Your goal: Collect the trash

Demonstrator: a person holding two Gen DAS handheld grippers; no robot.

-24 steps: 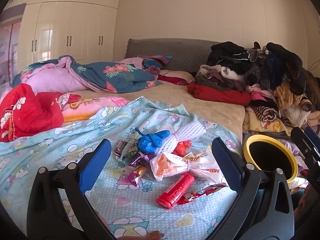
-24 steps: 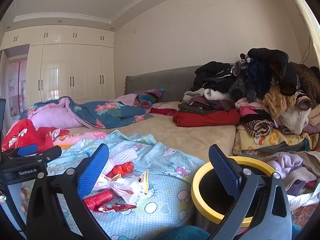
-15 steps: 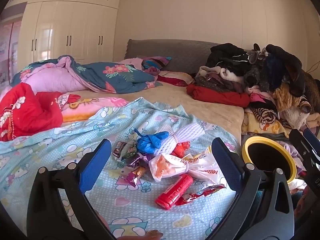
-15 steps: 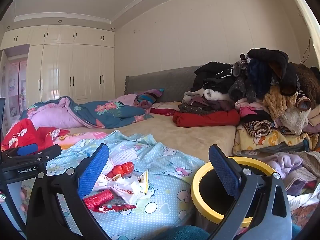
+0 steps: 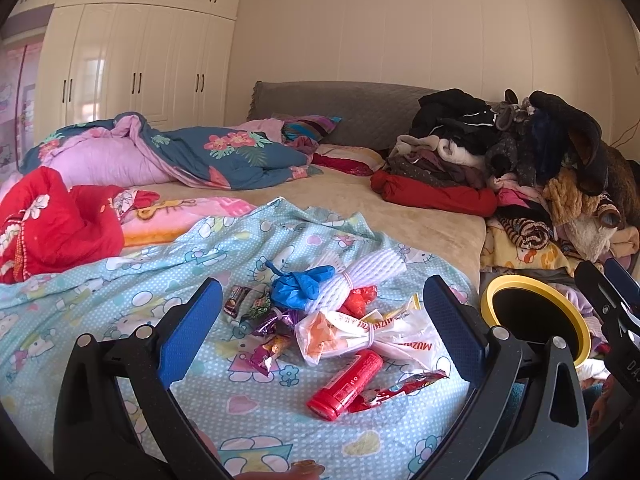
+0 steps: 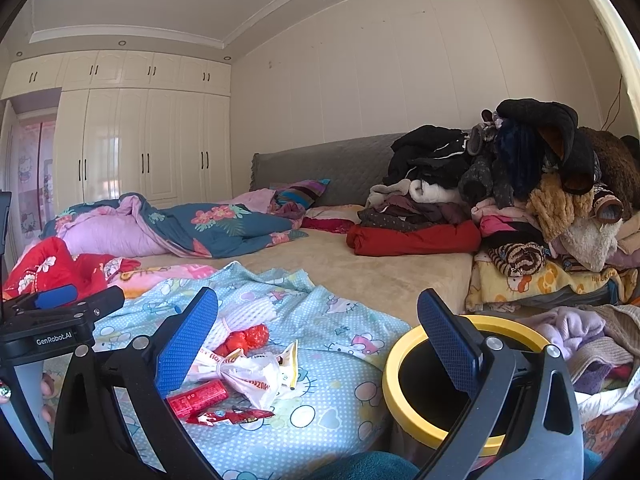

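Barely anything moved: left gripper (image 5: pixel 322 322) and right gripper (image 6: pixel 318 338) both gape wide, empty; red tube (image 5: pixel 346 380) at 6 o'clock of the wrappers.

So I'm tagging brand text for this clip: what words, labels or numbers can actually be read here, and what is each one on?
"GenRobot.AI": white letters on the left gripper body, seen from the right wrist view.
"MUZ...": red letters, upside down and cut off, on the white plastic bag.
"DA...": cut off at the frame edge, on the right gripper body.
Print on the red tube and the candy wrappers: too small to read.
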